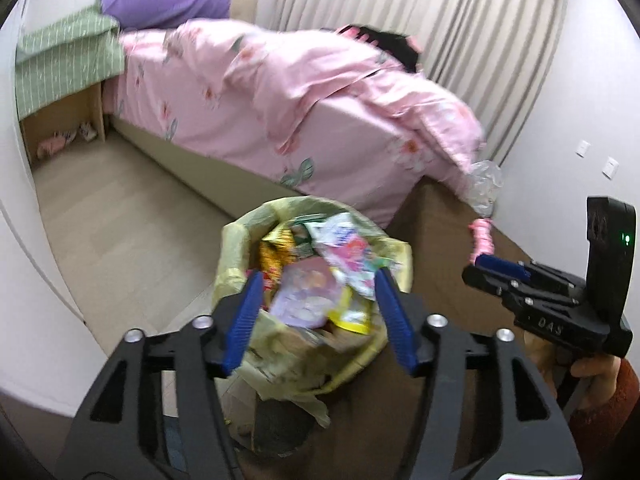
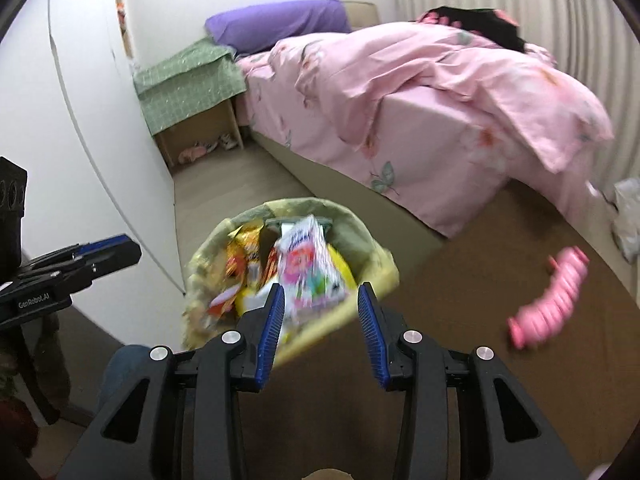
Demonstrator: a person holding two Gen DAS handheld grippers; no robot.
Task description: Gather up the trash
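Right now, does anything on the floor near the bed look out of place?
Yes. A pink toy lies on the brown rug, and crumpled clear plastic sits by the bed's foot corner; neither is in the trash bin, which is heaped with wrappers. The pink duvet is also rumpled.

Wrappers (image 1: 320, 264) in bin blurred
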